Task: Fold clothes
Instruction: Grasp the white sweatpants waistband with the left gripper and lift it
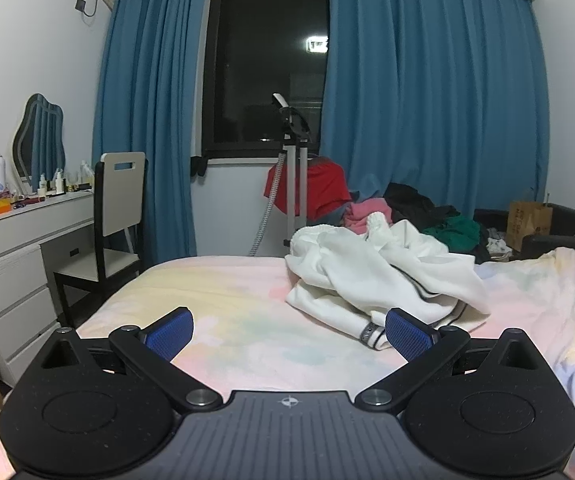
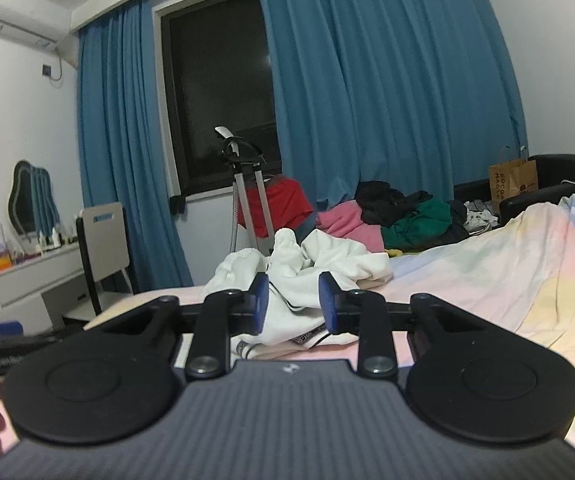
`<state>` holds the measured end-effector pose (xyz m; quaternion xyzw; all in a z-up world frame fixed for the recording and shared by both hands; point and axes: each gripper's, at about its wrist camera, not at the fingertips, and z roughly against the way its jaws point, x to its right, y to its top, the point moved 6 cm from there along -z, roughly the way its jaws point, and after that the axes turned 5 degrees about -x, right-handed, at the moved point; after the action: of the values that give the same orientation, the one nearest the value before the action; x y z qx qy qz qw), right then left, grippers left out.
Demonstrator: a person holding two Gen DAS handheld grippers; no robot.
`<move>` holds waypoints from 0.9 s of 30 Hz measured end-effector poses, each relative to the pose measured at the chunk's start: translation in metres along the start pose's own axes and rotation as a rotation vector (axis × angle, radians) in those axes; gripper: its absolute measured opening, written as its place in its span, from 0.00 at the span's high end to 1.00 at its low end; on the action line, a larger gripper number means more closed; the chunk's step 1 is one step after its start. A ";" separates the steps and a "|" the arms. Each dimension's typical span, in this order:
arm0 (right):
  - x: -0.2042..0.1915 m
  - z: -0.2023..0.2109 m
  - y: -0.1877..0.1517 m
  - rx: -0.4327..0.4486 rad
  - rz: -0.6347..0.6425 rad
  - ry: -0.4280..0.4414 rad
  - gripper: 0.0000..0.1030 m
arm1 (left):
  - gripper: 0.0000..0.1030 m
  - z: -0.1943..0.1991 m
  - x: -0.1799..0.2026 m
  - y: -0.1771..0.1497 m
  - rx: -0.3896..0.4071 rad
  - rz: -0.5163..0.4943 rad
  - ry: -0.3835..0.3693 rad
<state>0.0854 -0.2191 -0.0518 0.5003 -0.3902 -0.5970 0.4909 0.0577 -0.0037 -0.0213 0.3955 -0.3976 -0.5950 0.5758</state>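
Pastel bed sheet (image 1: 223,304), white garment (image 1: 379,276) crumpled, left gripper (image 1: 289,334) apart, right gripper (image 2: 293,306) half-closed around garment, blue curtains (image 1: 427,92).

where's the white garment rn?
The white garment lies crumpled on the pastel bedsheet, right of centre in the left wrist view, ahead of the open left gripper. In the right wrist view it bunches between the right gripper pads.

Each hand-held gripper (image 1: 289,332) (image 2: 293,306) has a matte black body with two round discs, a ribbed grey centre plate bearing a small white emblem, silver pivot screws, and blue textured pads (image 1: 169,336) on black linkage arms.
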 end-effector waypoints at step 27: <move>0.078 -0.089 -0.044 -0.221 -0.171 -0.108 0.89 | 0.05 -0.385 0.160 0.121 -0.104 -0.065 -0.141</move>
<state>0.1626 -0.2835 -0.1277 0.4418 -0.3038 -0.7021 0.4686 0.4560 -0.1728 -0.0532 0.3350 -0.3924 -0.6596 0.5465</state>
